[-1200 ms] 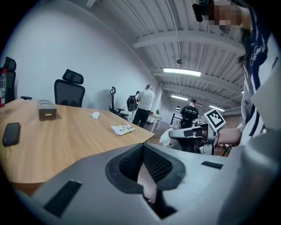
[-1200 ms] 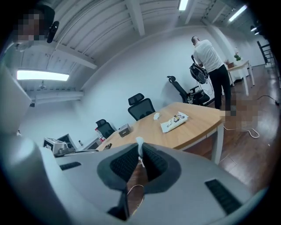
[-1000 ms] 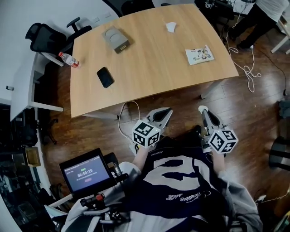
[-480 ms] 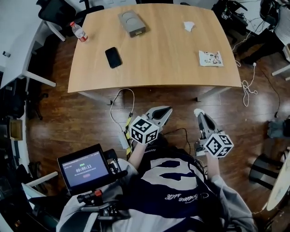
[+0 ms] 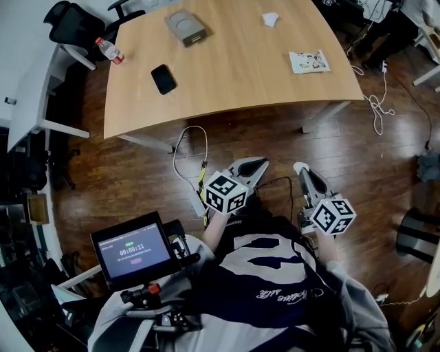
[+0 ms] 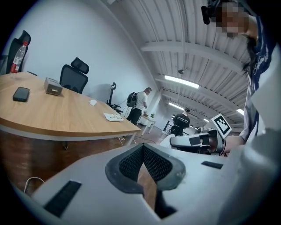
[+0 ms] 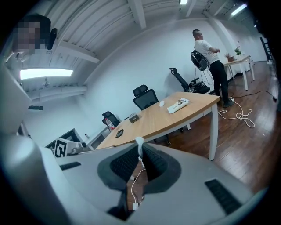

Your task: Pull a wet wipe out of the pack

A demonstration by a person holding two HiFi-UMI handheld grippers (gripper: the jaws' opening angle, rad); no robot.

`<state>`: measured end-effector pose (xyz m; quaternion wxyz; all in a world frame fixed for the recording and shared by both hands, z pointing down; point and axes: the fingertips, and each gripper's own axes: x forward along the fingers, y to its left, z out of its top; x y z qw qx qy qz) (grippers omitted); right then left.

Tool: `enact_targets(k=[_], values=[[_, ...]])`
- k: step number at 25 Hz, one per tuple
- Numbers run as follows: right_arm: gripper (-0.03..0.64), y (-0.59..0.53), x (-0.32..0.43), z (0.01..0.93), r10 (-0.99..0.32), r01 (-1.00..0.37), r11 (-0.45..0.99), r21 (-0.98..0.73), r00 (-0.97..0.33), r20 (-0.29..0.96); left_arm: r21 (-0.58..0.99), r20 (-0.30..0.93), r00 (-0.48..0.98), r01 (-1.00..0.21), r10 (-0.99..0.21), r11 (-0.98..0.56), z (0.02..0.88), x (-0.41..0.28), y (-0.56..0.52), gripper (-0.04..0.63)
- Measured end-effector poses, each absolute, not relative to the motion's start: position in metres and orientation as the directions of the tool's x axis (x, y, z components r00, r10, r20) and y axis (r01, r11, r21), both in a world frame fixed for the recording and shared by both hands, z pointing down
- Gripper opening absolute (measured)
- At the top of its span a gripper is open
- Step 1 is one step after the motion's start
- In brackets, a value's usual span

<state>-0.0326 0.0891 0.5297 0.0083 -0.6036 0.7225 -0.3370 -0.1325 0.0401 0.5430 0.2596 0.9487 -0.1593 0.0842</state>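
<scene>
The wipe pack (image 5: 309, 61), white with printed pictures, lies flat near the right edge of the wooden table (image 5: 234, 82); it also shows in the left gripper view as the pack (image 6: 114, 117) and in the right gripper view as the pack (image 7: 178, 105). A crumpled white wipe (image 5: 270, 19) lies behind it. My left gripper (image 5: 252, 166) and right gripper (image 5: 301, 170) hover over the floor, well short of the table's front edge, both pointing at it. Each is shut with nothing held: left gripper (image 6: 143, 147), right gripper (image 7: 139, 147).
On the table's left half lie a black phone (image 5: 163, 78), a grey box (image 5: 185, 27) and a water bottle (image 5: 110, 51). A white cable (image 5: 189, 155) loops on the floor. An office chair (image 5: 65, 20) stands at the far left; a person (image 7: 210, 57) stands beyond the table.
The head view has swung, so the table sits differently in the picture. Both grippers have shifted together across the floor in front of the body and stay shut.
</scene>
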Motion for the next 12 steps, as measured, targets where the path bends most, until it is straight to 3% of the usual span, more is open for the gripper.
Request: enact_targets(k=[12], values=[[0.021,0.159,0.001,0.522,-0.902,-0.854,0.055,-0.517,-0.264,0.34,0.399,0.255,0.942,-0.308,-0.219,-0.864,0.516,-0.088,0.105,0.002]])
